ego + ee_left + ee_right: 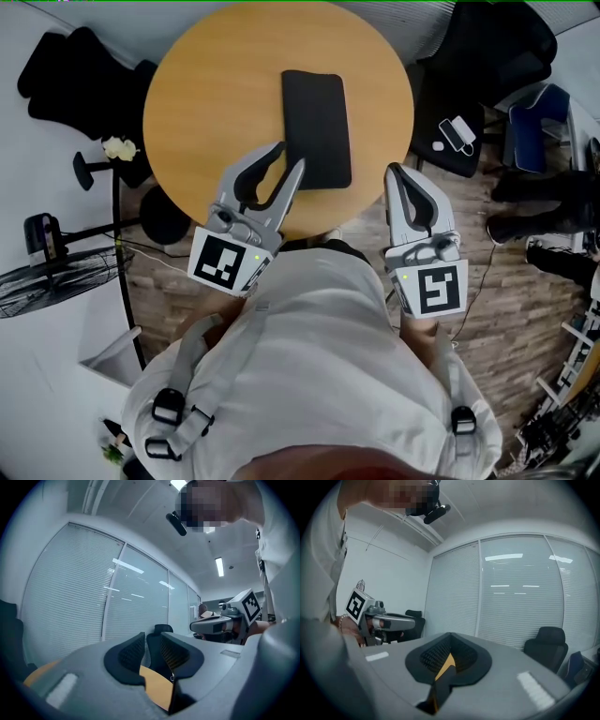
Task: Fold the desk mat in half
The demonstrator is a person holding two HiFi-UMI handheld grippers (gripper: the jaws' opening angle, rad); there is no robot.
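Note:
A black desk mat [317, 127] lies as a narrow rectangle on the round wooden table [206, 84], right of centre. My left gripper [291, 155] is held up above the table's near edge, its tips showing over the mat's near left corner. Its jaws stand apart with nothing between them, as the left gripper view [152, 638] also shows. My right gripper [393, 171] hovers off the table's near right edge, clear of the mat. Its jaws are shut and empty [450, 637]. Both grippers point about level toward the window blinds.
Black office chairs stand left [80, 75] and right [487, 56] of the table, the right one with a white item [457, 133] on a dark seat. A floor fan [47, 272] is at the left, and a blue chair [534, 122] at the right.

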